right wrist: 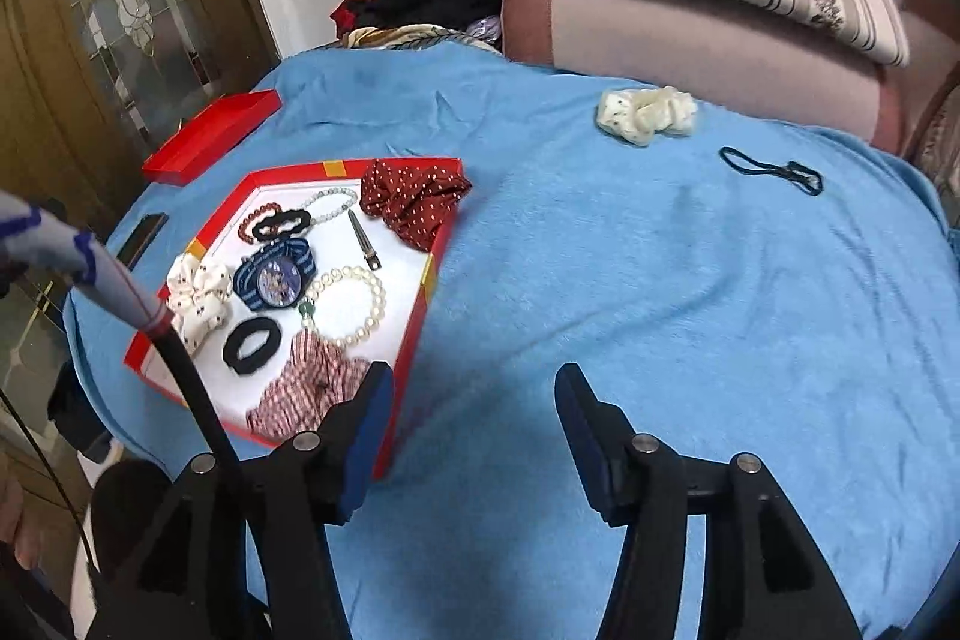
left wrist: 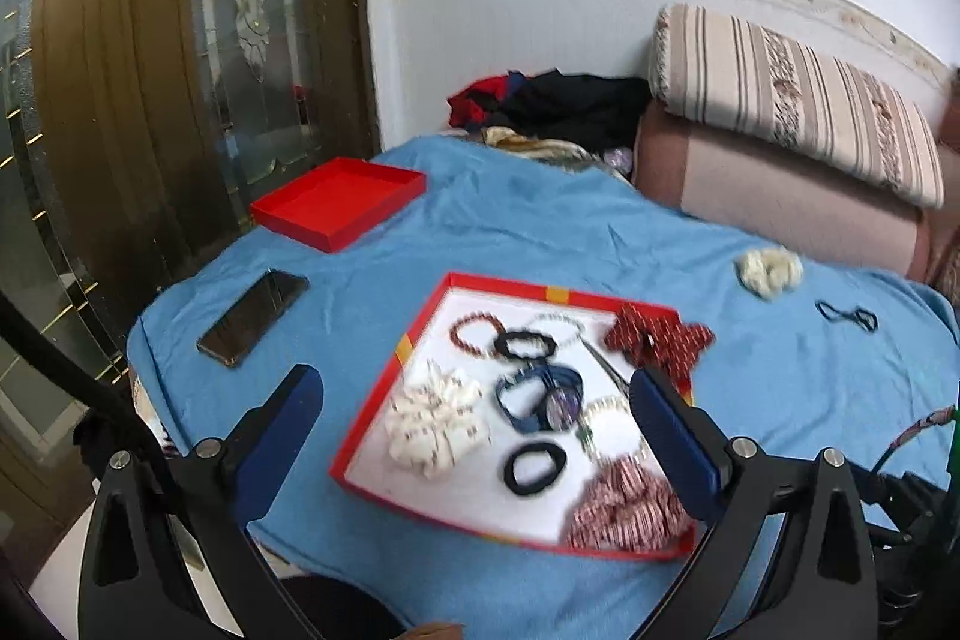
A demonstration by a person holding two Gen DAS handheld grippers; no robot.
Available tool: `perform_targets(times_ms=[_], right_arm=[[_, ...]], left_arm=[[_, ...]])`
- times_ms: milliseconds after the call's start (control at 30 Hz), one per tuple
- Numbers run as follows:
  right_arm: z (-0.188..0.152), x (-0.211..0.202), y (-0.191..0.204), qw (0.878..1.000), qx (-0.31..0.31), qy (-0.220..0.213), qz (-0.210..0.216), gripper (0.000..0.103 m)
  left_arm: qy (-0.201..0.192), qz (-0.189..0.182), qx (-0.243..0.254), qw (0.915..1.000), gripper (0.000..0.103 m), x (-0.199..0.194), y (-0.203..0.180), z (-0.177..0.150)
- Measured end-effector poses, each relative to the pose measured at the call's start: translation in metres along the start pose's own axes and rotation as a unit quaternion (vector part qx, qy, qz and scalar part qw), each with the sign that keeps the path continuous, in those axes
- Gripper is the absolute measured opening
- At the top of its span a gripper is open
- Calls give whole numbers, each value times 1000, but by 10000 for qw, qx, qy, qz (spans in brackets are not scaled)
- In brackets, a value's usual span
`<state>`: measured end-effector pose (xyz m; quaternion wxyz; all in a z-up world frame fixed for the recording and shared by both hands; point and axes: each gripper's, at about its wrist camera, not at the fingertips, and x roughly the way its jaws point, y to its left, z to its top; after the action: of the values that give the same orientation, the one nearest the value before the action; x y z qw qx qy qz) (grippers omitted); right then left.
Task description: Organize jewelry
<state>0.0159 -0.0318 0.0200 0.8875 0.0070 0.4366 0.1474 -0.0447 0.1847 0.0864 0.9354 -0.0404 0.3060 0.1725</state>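
Tray (right wrist: 441,244) left; scrunchie (right wrist: 647,113), hairband (right wrist: 774,169) right

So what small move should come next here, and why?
Probably reach the open right gripper forward toward the cream scrunchie. It and the thin dark hair band lie loose on the blue cloth, outside the red tray that holds the other pieces.

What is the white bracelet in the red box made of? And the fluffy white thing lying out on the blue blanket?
The white bracelet looks like pearl beads, real or plastic I cannot tell: round, smooth, shiny balls on a string. The fluffy white thing looks like a soft fabric scrunchie: crumpled, matte folds with small dark dots. The red box seems to be cardboard, with thin, stiff, straight walls.
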Motion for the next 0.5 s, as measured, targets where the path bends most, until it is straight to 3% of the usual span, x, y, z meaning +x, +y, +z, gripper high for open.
perform_targets(times_ms=[200, 333, 500], right_arm=[[-8, -11, 20, 9995, -239, -131, -127, 61], [-13, -15, 38, 9984, -480, -248, -189, 68], [-20, -7, 51, 9974, -639, -138, -305, 69]], left_arm=[[240, 7, 92, 9997, 102, -1, 3, -16], [509, -148, 113, 9985, 101, 2, 8, -24], [779, -210, 212, 9965, 101, 10, 10, -35]])
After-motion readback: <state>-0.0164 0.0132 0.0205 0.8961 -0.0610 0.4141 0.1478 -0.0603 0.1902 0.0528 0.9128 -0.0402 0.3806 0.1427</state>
